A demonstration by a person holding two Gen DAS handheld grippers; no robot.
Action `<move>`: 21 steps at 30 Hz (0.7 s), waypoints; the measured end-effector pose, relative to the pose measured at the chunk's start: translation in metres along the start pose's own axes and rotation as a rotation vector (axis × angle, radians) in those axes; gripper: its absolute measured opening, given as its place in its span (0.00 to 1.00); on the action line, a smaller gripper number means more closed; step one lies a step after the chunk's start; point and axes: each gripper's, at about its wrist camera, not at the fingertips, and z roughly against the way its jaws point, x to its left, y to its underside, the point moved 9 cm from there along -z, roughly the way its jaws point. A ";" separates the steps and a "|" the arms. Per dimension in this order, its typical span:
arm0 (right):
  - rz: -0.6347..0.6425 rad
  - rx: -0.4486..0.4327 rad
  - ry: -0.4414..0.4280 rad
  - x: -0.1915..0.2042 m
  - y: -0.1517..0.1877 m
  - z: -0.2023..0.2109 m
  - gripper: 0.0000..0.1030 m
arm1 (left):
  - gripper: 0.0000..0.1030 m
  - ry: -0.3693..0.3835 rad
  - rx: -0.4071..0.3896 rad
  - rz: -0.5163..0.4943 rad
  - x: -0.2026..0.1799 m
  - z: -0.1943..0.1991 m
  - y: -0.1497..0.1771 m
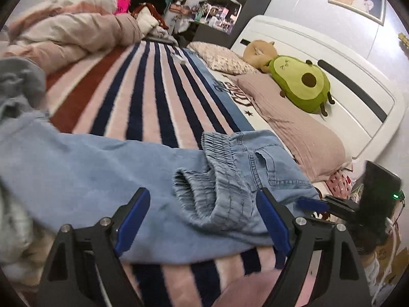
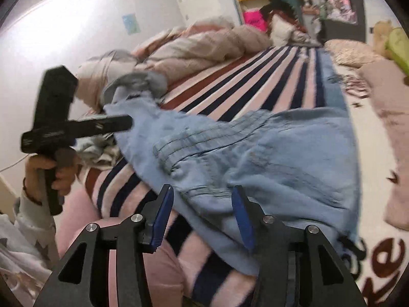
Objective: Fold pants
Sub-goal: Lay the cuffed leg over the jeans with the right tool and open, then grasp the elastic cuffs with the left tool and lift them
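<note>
Light blue denim pants lie across the striped blanket, with the elastic waistband and a back pocket to the right. A gathered cuff is folded over near the waistband. My left gripper hovers open and wide just above the cuff, pads touching nothing. In the right wrist view the pants spread ahead of my right gripper, whose jaws stand apart over the near edge of the cloth without pinching it. The left gripper's body shows at the left, held by a hand.
A rumpled pink duvet is piled at the far side of the bed. A grey garment lies by the pants' left end. An avocado plush, pillows and a white headboard are on the right.
</note>
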 end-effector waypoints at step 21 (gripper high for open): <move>-0.129 -0.082 -0.012 -0.046 -0.003 0.019 0.43 | 0.10 0.071 0.111 -0.213 -0.041 -0.052 0.007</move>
